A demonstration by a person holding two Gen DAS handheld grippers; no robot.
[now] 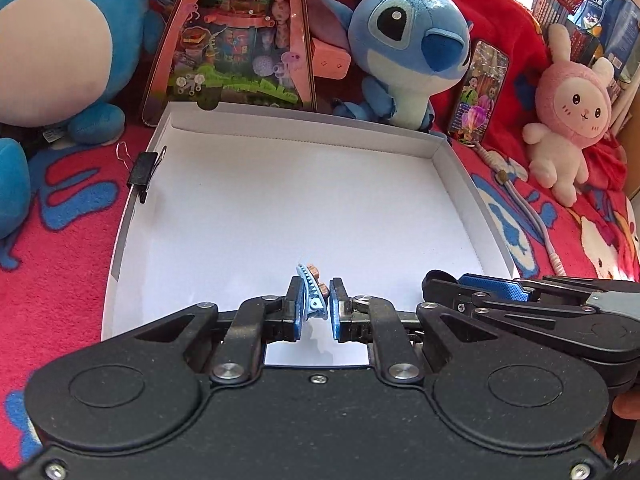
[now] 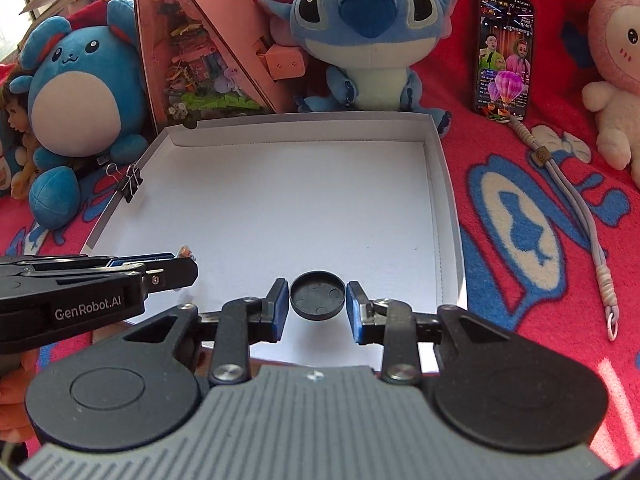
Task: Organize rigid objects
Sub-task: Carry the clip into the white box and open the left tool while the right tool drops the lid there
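A shallow white cardboard box [image 1: 452, 168] [image 2: 440, 184] lies on a red blanket. My left gripper [image 1: 314, 304] is shut on a small light-blue hair clip [image 1: 310, 294] with brown beads, held over the box's near edge. It shows from the side in the right wrist view [image 2: 176, 268]. My right gripper [image 2: 317, 304] has its jaws around a round black cap [image 2: 318, 295], held over the box's near part, with a small gap showing on each side. The right gripper's fingers [image 1: 480, 284] show in the left wrist view.
A black binder clip [image 1: 143, 170] [image 2: 131, 180] is clamped on the box's left wall. Behind the box stand a Stitch plush [image 1: 404, 52], a round blue plush [image 1: 52, 52], a pink triangular toy box [image 1: 236, 36] and a phone [image 2: 505, 52]. A pink bunny plush [image 1: 568, 120] and a lanyard [image 2: 576, 216] lie at the right.
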